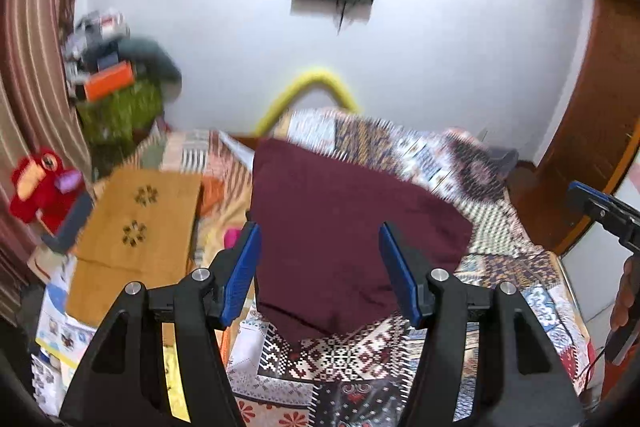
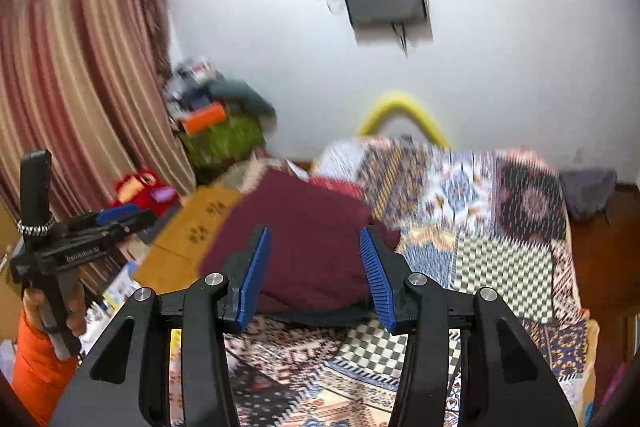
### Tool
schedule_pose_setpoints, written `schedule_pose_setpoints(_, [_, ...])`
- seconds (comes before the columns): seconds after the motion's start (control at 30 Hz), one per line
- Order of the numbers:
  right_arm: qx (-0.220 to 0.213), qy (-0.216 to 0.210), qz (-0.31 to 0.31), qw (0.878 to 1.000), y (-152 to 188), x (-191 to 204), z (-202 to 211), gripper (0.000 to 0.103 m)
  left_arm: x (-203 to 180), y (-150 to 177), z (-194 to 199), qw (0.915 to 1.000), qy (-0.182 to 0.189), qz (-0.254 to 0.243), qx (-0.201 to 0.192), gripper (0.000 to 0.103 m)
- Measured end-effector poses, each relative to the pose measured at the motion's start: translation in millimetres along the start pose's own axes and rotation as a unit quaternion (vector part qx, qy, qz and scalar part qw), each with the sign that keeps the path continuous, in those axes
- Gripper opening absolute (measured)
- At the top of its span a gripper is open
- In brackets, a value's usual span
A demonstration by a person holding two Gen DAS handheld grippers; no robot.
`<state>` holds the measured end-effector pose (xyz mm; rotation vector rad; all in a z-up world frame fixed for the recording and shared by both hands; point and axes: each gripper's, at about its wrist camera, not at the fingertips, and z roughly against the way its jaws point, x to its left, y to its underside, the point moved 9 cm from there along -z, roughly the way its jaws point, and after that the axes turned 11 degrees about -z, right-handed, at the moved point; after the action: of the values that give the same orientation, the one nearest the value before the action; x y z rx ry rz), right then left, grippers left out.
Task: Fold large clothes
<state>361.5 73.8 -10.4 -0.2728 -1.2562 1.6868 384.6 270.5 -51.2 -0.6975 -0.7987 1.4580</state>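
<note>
Here the dark maroon cloth garment (image 1: 344, 227) lies as a folded, roughly rectangular bundle on the multicoloured patchwork bedspread (image 1: 360, 355), well clear of both tools. Our left gripper (image 1: 320, 267) hangs above it with its blue pads (image 1: 240, 275) spread wide and nothing between them; our right gripper (image 2: 316, 275) is likewise spread and empty, looking down on the same bundle. We judge the fold to be largely made, and the step in hand looks like a pause between folds. Next we would need to pick an edge, lower onto it and pinch, or press the bundle flat. A flat mustard-yellow embroidered cloth (image 1: 136, 227) lies beside the garment
</note>
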Motion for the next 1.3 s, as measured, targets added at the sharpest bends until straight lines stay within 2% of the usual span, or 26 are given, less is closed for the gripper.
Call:
schedule_pose_setpoints(0.1, [-0.047, -0.014, 0.014, 0.999, -1.2, 23.0, 37.9, 0.043, -15.2, -10.3, 57.0, 0.9984, -0.012, -0.015, -0.054, 0.06])
schedule_pose_setpoints(0.27, [-0.118, -0.038, 0.036, 0.992, 8.0, 56.8, 93.7, 0.043, -40.8, -10.4, 145.2, 0.989, -0.027, -0.025, -0.143, 0.06])
schedule_pose_setpoints(0.37, [-0.15, -0.041, 0.046, 0.987, 19.3, 68.6, 114.4, 0.043, -50.1, 1.2, 181.8, 0.9811, -0.037, -0.023, -0.188, 0.06])
schedule_pose_setpoints(0.57, [-0.187, -0.022, 0.062, 0.98, 38.3, 73.9, 125.7, 0.045, -63.4, 28.9, 224.0, 0.9678, -0.065, -0.019, -0.242, 0.06])
schedule_pose_setpoints(0.63, [-0.192, -0.016, 0.056, 0.98, 42.1, 72.9, 125.3, 0.061, -65.4, 37.0, 230.1, 0.9645, -0.076, -0.019, -0.252, 0.061])
schedule_pose_setpoints(0.67, [-0.196, -0.012, 0.054, 0.979, 43.8, 72.8, 126.6, 0.073, -66.0, 40.8, 231.9, 0.9632, -0.077, -0.016, -0.257, 0.063])
schedule_pose_setpoints(0.7, [-0.202, -0.006, 0.053, 0.978, 44.6, 72.0, 127.4, 0.08, -67.5, 42.8, 232.4, 0.9629, -0.075, -0.016, -0.259, 0.069])
schedule_pose_setpoints(0.77, [-0.212, 0.008, 0.054, 0.976, 44.4, 70.2, 130.7, 0.085, -69.3, 47.8, 233.7, 0.9617, -0.077, -0.017, -0.262, 0.079])
schedule_pose_setpoints(0.83, [-0.217, 0.02, 0.053, 0.975, 45.4, 70.8, 133.2, 0.099, -71.2, 52.2, 237.4, 0.9592, -0.088, -0.019, -0.268, 0.093])
schedule_pose_setpoints(0.87, [-0.219, 0.024, 0.053, 0.974, 45.1, 70.4, 132.7, 0.102, -70.7, 53.8, 238.6, 0.9579, -0.096, -0.019, -0.27, 0.097])
schedule_pose_setpoints(0.9, [-0.221, 0.028, 0.054, 0.973, 44.6, 70.2, 132.4, 0.103, -71.8, 56.7, 241.4, 0.9567, -0.101, -0.018, -0.272, 0.103])
schedule_pose_setpoints(1.0, [-0.217, 0.039, 0.06, 0.974, 48.3, 69.8, 132.6, 0.103, -71.3, 62.7, 244.6, 0.9556, -0.109, -0.013, -0.274, 0.103])
schedule_pose_setpoints(1.3, [-0.206, 0.049, 0.074, 0.975, 57.3, 65.6, 131.3, 0.103, -74.0, 72.1, 234.8, 0.9607, -0.098, -0.006, -0.26, 0.103])
